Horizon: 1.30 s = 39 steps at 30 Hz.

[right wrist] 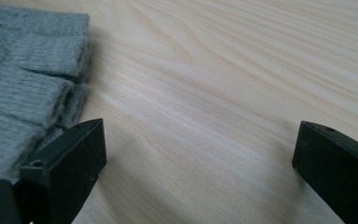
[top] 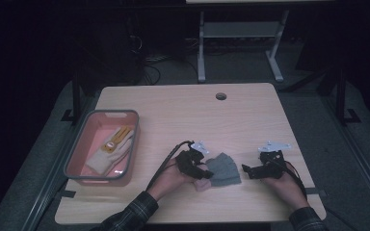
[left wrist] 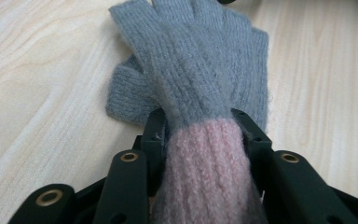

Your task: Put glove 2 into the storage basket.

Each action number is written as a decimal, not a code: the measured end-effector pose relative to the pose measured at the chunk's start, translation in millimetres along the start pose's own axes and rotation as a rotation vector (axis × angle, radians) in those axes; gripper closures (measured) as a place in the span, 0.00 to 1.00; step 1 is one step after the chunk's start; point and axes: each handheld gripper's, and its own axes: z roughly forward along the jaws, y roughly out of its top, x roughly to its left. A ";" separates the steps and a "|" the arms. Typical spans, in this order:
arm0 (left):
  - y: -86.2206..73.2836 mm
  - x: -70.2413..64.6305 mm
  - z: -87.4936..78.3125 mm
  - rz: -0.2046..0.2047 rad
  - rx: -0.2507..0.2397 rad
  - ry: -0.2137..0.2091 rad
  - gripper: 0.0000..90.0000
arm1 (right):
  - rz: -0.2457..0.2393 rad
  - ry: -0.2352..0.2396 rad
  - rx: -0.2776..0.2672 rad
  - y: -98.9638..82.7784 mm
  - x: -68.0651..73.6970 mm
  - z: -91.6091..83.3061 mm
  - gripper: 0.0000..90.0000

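Wool bunches between the jaws of my left gripper [left wrist: 204, 140], which is clenched on the pink cuff of the grey glove [left wrist: 200, 70]; I judge that end gives the firmest hold, leaving the fingers fanned flat on the bench [top: 183, 115]. My right gripper [right wrist: 198, 158] hangs released, jaws wide, just beside the glove's fingertips, perhaps ready to take them. A tan glove [top: 110, 150] lies in the pink bin [top: 77, 144] to my left, likely where this one belongs.

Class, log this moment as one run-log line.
left gripper: shut on grey glove cuff | right gripper: open beside glove fingertips | bin: holds pale glove
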 end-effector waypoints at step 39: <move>-13.9 35.9 -132.0 -0.187 -0.190 0.201 0.72 | -0.009 0.008 -0.002 1.1 0.2 1.2 0.03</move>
